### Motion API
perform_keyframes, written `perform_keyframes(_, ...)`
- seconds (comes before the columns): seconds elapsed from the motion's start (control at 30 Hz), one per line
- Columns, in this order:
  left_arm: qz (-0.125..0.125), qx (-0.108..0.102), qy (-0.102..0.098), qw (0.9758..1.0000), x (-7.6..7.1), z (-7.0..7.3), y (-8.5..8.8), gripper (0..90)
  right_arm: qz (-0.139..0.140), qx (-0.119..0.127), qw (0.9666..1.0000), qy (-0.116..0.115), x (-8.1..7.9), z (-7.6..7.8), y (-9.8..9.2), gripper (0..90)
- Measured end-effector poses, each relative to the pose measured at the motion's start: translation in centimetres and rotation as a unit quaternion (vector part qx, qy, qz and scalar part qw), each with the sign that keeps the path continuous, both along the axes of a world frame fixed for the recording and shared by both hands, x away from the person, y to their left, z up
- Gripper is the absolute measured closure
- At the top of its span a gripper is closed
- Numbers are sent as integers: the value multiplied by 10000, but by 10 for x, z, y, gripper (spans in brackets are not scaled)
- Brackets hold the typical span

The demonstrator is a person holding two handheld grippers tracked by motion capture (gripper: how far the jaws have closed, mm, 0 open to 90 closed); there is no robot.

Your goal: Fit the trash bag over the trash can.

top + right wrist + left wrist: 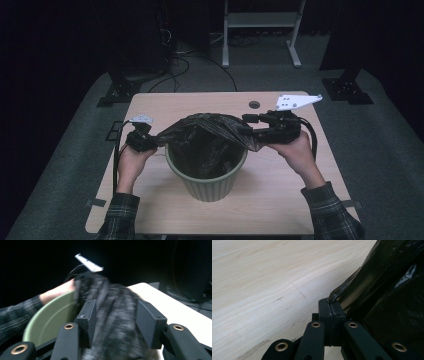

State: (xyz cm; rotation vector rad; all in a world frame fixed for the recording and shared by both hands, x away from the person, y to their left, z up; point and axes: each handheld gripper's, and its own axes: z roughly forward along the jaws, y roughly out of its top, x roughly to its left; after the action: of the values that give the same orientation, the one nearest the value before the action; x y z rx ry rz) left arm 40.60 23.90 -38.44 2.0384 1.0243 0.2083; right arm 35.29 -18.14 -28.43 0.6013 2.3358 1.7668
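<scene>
A ribbed green waste bin [207, 182] stands in the middle of the wooden table [165, 105]. A black plastic bag [210, 130] is stretched across its mouth and hangs down inside. My left gripper [152, 142] holds the bag's left edge; in the left gripper view its pads [330, 303] are shut on a pinch of the film [392, 290]. My right gripper [252, 127] is at the bag's right edge. In the right gripper view its jaws [117, 315] stand apart with blurred bag film [112, 295] loose between them, above the bin's rim [50, 317].
A small round hole [254, 105] sits in the table near its far edge. Behind the table are a white metal frame [260, 20], floor cables [175, 60] and dark stand feet [347, 87]. The other hand [57, 291] and its grey plate [88, 263] appear beyond the bin.
</scene>
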Motion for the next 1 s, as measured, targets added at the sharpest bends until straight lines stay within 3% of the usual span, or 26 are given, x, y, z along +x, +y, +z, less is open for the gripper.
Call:
perform_keyframes(0.1,-10,4,-12,10000,0,1,0,897,154,-127,9998,-6,-4,-1,13,489)
perform_keyframes(0.27,-37,16,-23,10000,-1,3,0,897,314,-262,9990,170,-3,-9,31,439)
perform_keyframes(0.33,-37,9,-22,10000,-1,3,0,897,190,-536,9983,93,-3,-12,36,597)
perform_keyframes(0.43,-37,1,-19,10000,-1,3,0,897,141,-635,9978,120,0,-17,38,827)
perform_keyframes(0.5,-37,-16,-35,10000,-1,3,0,897,145,-648,9977,104,1,-18,38,900)
perform_keyframes(0.7,-41,-44,-70,10000,-5,5,3,897,375,-553,9977,81,-5,-20,35,900)
perform_keyframes(1.0,-80,-200,-194,9996,-21,15,10,896,927,-288,9952,78,-43,-26,26,900)
